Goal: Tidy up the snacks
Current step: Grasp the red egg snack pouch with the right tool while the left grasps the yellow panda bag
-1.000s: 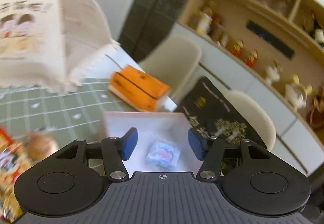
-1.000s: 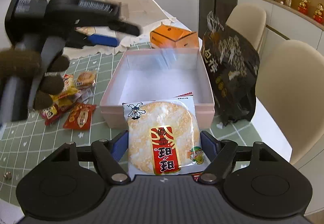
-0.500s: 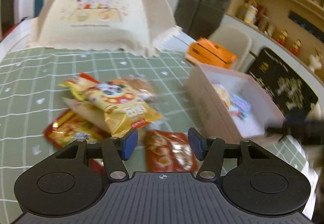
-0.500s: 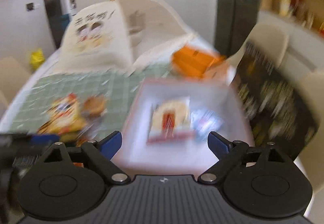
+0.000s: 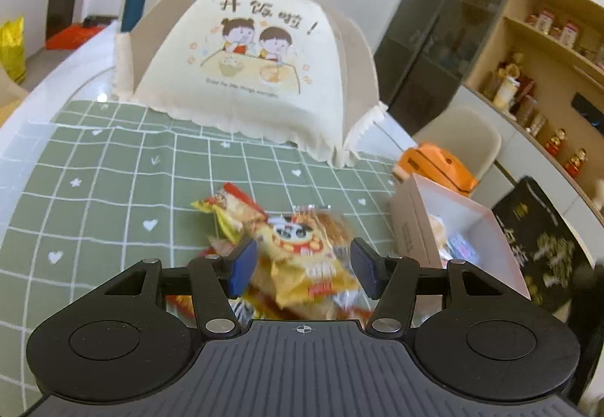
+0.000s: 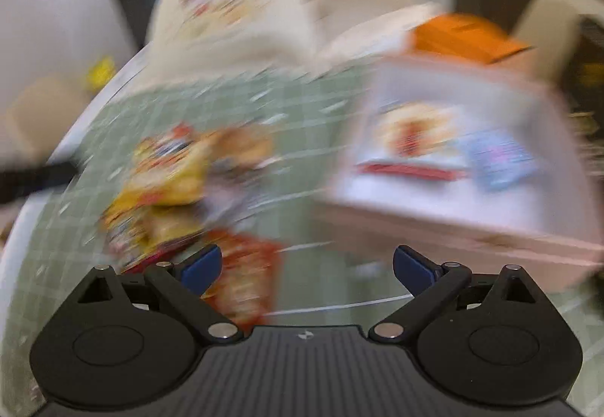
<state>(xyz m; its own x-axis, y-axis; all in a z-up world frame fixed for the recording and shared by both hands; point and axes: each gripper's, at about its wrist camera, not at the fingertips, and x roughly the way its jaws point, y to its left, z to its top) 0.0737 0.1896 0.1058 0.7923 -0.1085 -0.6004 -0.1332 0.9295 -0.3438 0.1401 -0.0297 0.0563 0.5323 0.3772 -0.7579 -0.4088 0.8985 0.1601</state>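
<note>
On the green mat, the left gripper (image 5: 300, 262) stands spread over the snack pile (image 5: 287, 243). Only the right gripper's (image 6: 306, 266) blurred view, jaws just widened and empty, shows the cracker (image 6: 411, 130) inside the box (image 6: 453, 228).

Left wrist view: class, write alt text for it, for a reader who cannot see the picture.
The open left hand-held gripper hovers over a pile of snack packets on a green checked tablecloth, a yellow packet between its blue pads without visible contact. To the right a pink box holds some snacks; behind stand a cartoon-printed food cover and an orange box.
</note>
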